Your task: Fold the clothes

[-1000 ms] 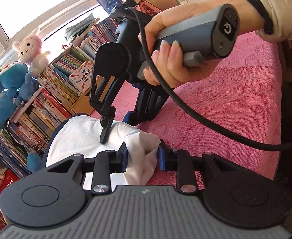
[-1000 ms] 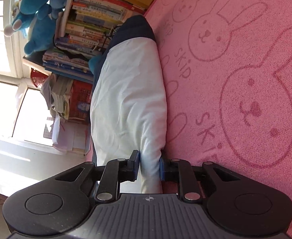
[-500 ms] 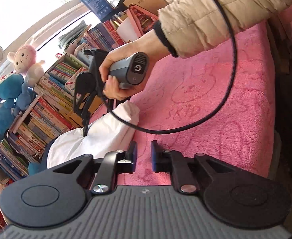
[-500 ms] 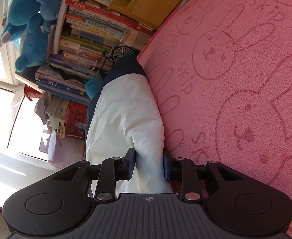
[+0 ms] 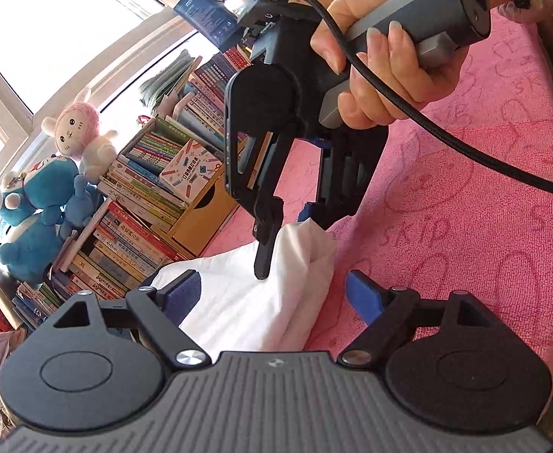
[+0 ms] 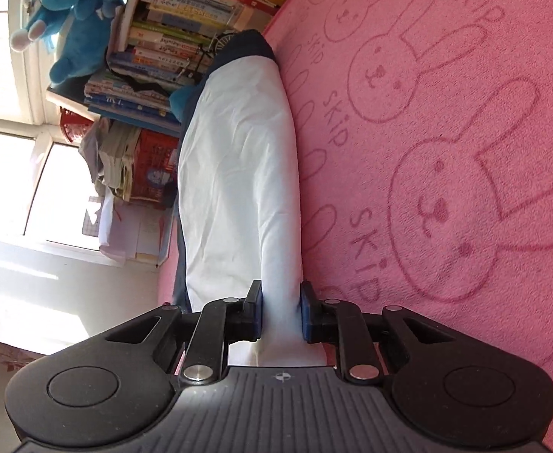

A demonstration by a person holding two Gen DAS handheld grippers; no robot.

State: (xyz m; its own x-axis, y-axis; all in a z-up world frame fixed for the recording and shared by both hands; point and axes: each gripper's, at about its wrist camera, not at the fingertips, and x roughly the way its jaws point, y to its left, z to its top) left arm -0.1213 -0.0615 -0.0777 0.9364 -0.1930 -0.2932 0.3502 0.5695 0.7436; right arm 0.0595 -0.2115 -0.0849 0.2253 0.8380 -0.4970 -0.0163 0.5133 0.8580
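A white garment with a dark navy edge (image 6: 238,173) lies in a long folded strip on the pink rabbit-print cover (image 6: 446,151). My right gripper (image 6: 281,311) is shut on the near end of the white cloth. In the left wrist view the same garment (image 5: 246,302) sits between the wide-apart fingers of my open left gripper (image 5: 276,294), which holds nothing. The right gripper (image 5: 288,241), held by a hand, pinches a raised fold of the cloth just ahead of the left one.
Shelves of books (image 5: 144,204) run along the bed's far side, with blue (image 5: 34,211) and pink (image 5: 80,132) plush toys on top and a window behind. A black cable (image 5: 465,151) hangs from the right gripper over the cover.
My left gripper let go of the white cloth, shut briefly, then opened wide around it. The right gripper kept its grip and swung the cloth end away and back close to the left.
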